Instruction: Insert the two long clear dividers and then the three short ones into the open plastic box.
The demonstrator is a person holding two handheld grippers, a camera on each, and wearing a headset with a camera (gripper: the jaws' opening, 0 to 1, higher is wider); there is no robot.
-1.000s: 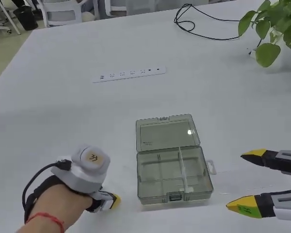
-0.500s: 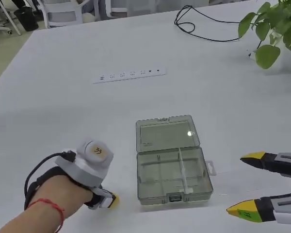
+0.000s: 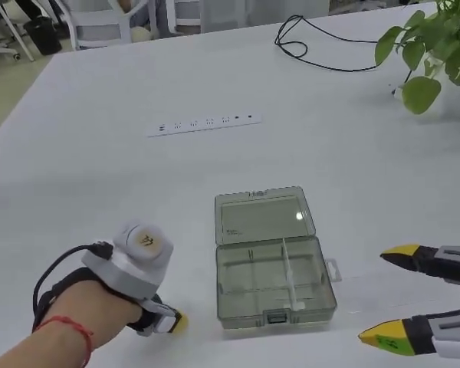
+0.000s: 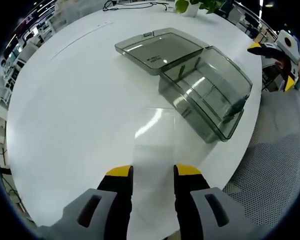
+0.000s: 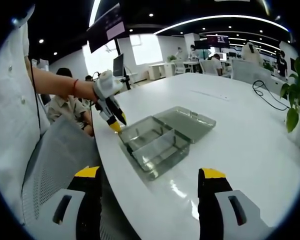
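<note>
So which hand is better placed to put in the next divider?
Left gripper, probably: a faint clear strip lies between its fingers, toward the box. The right gripper is open, empty.

Bright overhead light, fisheye-warped edges

Open plastic box (image 3: 249, 272) between left gripper (image 4: 152, 172) and right gripper (image 3: 389, 295), power strip (image 3: 203, 123) behind

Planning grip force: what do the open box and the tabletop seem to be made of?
The open box looks like smoky, glossy hard plastic: the tabletop shows through its walls. The tabletop looks smooth and white, perhaps laminate: lights glint off it.
</note>
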